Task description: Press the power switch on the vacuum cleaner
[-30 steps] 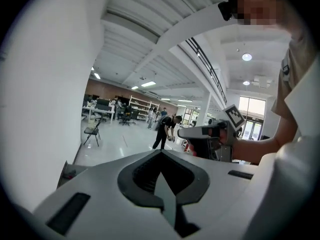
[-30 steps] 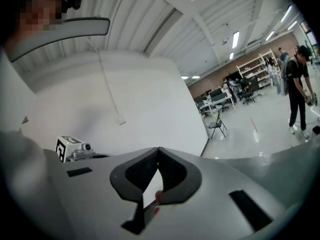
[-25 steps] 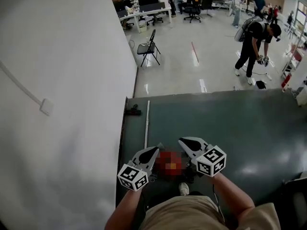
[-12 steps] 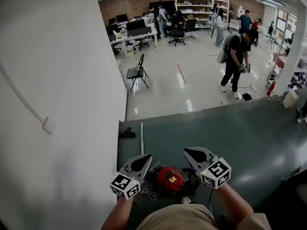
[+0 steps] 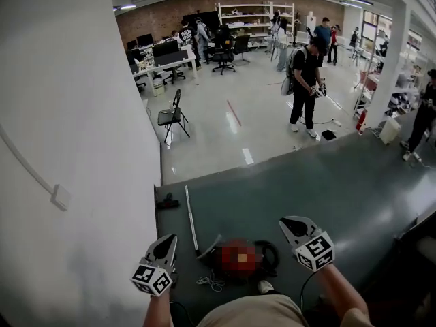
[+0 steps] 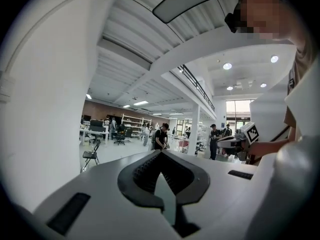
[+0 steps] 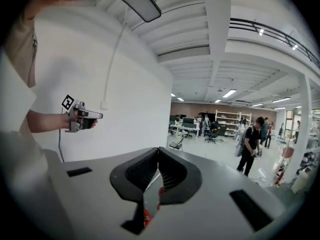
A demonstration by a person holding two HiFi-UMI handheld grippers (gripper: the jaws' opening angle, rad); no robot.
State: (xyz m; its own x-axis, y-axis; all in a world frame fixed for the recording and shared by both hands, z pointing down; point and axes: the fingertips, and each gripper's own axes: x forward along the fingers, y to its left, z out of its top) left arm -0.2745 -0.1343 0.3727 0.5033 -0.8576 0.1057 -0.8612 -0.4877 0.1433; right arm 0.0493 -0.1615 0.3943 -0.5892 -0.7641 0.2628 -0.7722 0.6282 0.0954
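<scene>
A small red vacuum cleaner (image 5: pixel 240 259) lies on the dark green mat (image 5: pixel 327 189) just in front of my feet, with a black hose coil (image 5: pixel 270 254) on its right and a white cord (image 5: pixel 211 281) on its left. My left gripper (image 5: pixel 167 241) hovers left of it, near the wall, jaws shut and empty. My right gripper (image 5: pixel 290 222) hovers to the right of the vacuum, also shut with nothing held. Neither touches the vacuum. In the right gripper view a sliver of red vacuum (image 7: pixel 146 217) shows below the closed jaws, and the left gripper (image 7: pixel 82 117) is at the left.
A white wall (image 5: pixel 68 114) with a cable box (image 5: pixel 61 196) runs close along the left. A metal wand (image 5: pixel 191 227) and black nozzle (image 5: pixel 168 201) lie on the mat. Beyond are a folding chair (image 5: pixel 174 118), a standing person (image 5: pixel 303 80), desks and shelves.
Both grippers have drawn away from the vacuum: the left one to the left, the right one to the right. The vacuum now lies uncovered between them, and the head view looks further up the room.
</scene>
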